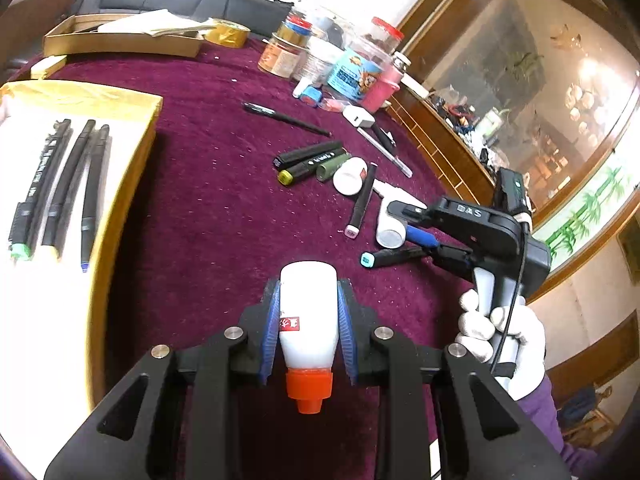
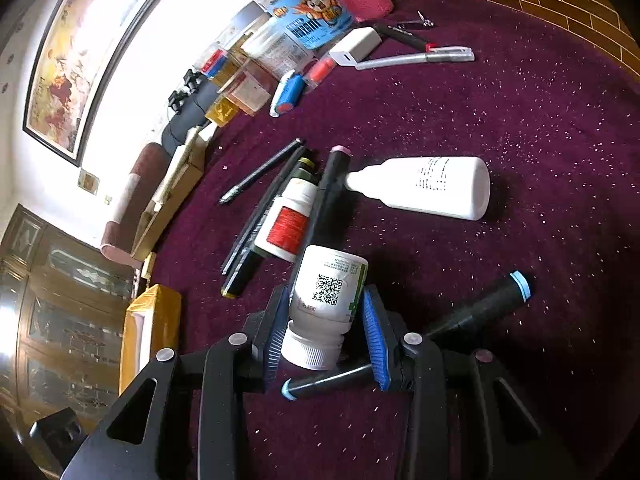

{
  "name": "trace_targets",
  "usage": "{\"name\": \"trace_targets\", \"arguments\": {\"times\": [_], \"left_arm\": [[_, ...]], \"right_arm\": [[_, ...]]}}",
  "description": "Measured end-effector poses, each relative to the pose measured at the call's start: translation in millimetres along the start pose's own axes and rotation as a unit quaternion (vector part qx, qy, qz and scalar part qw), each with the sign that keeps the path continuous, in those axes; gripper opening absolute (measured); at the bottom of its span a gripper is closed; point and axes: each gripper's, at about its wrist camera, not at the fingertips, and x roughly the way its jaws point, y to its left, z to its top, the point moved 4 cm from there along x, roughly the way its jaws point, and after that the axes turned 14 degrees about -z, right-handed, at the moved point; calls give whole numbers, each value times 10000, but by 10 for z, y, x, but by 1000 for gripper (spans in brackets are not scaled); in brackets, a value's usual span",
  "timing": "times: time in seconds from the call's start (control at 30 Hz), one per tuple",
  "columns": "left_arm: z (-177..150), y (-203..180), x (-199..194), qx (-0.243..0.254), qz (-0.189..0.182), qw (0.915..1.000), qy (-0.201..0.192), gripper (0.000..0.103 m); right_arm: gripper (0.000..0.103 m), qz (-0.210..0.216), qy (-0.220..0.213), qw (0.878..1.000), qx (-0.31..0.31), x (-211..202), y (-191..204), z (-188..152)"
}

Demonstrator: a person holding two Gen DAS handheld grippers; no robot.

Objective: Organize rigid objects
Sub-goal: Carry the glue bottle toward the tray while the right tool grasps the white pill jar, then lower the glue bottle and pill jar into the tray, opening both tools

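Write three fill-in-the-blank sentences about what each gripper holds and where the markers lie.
1. The left gripper is shut on a white glue bottle with an ____ cap.
2. The right gripper holds a white pill bottle printed with a ____ code.
3. Sorted markers lie in a ____-edged tray.

Missing words: orange; QR; gold

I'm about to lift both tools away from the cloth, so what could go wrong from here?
1. The left tool holds the glue bottle by its smooth tapering sides; it might slide out.
2. The right tool is around the tilted pill bottle, the right pad looking barely in contact, so it may twist or drop.
3. A blue-capped marker lies under that tool and could get dragged along.
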Motion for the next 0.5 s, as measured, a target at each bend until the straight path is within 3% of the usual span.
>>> {"name": "trace_targets", "arguments": {"times": [0.23,0.5], "left_arm": [[143,212,-499,-64,149,9993,-330,24],[425,823,-1147,-313,854,9928,-773,24]], "right_arm": [[33,317,-93,9991,-266,-217,299,-25],[33,848,229,9922,-889,-184,1014,-240]]}}
